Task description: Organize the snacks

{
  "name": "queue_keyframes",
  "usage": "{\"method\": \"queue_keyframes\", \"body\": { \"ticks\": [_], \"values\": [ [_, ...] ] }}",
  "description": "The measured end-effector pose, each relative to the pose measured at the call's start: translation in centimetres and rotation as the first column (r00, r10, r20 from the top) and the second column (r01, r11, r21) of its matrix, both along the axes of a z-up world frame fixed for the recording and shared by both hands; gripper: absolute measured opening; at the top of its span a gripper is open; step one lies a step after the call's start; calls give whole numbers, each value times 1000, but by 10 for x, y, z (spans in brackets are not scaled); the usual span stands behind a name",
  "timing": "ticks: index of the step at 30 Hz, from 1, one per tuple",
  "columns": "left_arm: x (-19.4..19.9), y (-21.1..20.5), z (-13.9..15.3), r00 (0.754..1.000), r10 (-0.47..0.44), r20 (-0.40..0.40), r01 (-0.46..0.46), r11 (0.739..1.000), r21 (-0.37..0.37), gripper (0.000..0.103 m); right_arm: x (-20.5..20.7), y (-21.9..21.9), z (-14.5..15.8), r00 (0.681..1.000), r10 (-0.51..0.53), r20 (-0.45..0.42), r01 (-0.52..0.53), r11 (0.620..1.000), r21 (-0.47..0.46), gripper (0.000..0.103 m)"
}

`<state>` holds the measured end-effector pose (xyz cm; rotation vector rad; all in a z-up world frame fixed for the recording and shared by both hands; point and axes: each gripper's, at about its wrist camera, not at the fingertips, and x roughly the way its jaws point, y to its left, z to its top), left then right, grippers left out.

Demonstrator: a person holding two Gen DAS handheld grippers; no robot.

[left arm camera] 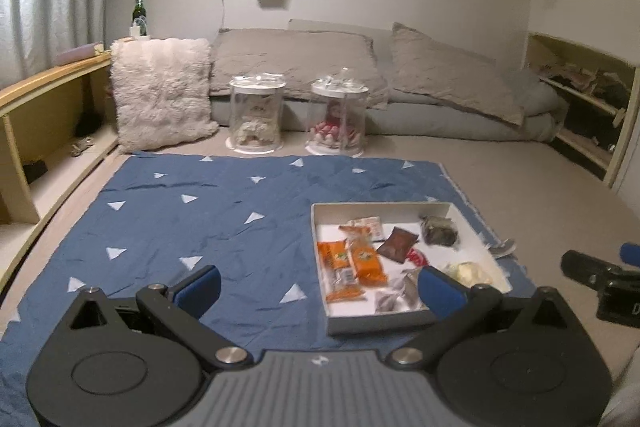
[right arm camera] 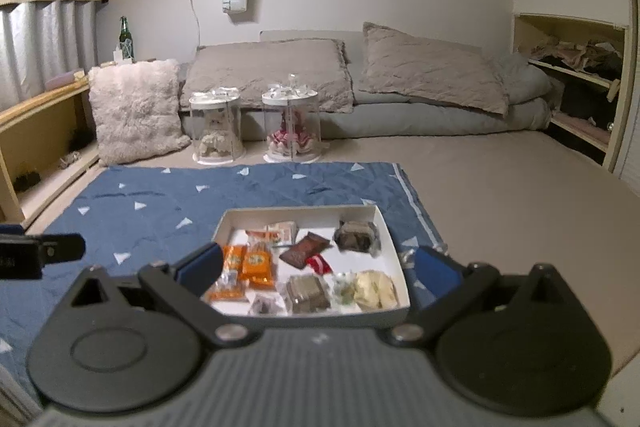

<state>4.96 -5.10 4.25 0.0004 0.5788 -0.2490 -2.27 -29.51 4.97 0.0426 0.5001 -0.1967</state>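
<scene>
A blue cloth mat (left arm camera: 208, 211), creased and matt, bears a white cardboard tray (right arm camera: 394, 247) of glossy foil and clear plastic snack wrappers (right arm camera: 258, 265). Behind it stand two clear plastic jars (left arm camera: 257, 115) — smooth, shiny — beside a shaggy plush pillow (left arm camera: 162, 93) and crumpled grey fabric cushions (left arm camera: 294, 61) (all matt). Pale wood shelving (left arm camera: 48, 79) flanks them.

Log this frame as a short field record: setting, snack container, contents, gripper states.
setting: blue cloth with white triangles, spread on a beige floor
container: white tray on the cloth's right part
contents: orange packets, brown packet, red wrapper, other wrapped snacks, all loose
left gripper: open, empty
right gripper: open, empty, above the tray's near edge
</scene>
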Motion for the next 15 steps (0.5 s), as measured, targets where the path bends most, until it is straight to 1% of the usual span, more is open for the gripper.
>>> {"method": "queue_keyframes", "body": {
  "ticks": [4,8,15],
  "values": [
    [-13,4,-12,1000,21,7,-21,1000,15,103,-13,4,-12,1000,-17,11,17,1000,-17,103],
    [-21,8,-23,999,42,7,-42,999,19,103,-22,8,-19,1000,-7,18,8,999,-32,103],
    [-31,15,-39,998,69,11,-69,996,56,103,-26,8,-35,1000,13,-5,-13,997,-74,103]
  ]
}}
